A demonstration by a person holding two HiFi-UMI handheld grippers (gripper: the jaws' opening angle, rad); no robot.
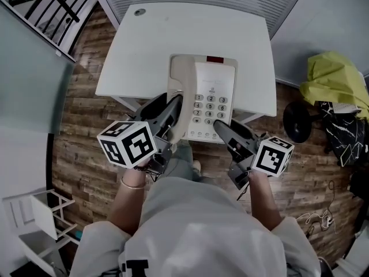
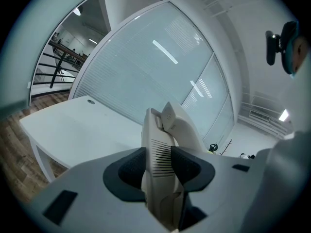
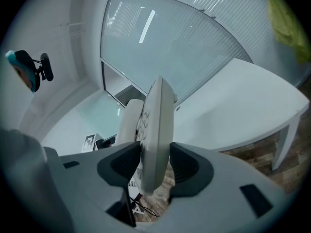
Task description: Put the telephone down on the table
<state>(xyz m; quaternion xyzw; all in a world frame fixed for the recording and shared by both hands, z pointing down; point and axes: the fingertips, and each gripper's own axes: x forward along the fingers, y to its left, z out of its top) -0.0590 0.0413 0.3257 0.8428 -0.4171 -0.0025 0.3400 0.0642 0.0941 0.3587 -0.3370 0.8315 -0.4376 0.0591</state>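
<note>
Head view shows the phone (image 1: 204, 100) held in the air over the near edge of the white table (image 1: 150, 45), handset (image 1: 176, 82) on its cradle. Left gripper (image 1: 174, 109) pinches its handset side, right gripper (image 1: 222, 127) its keypad side, both jaw pairs clamped on the casing.

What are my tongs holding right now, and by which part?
The telephone, in both: left tongs shut on its near-left side, right tongs shut on its thin near-right edge.
</note>
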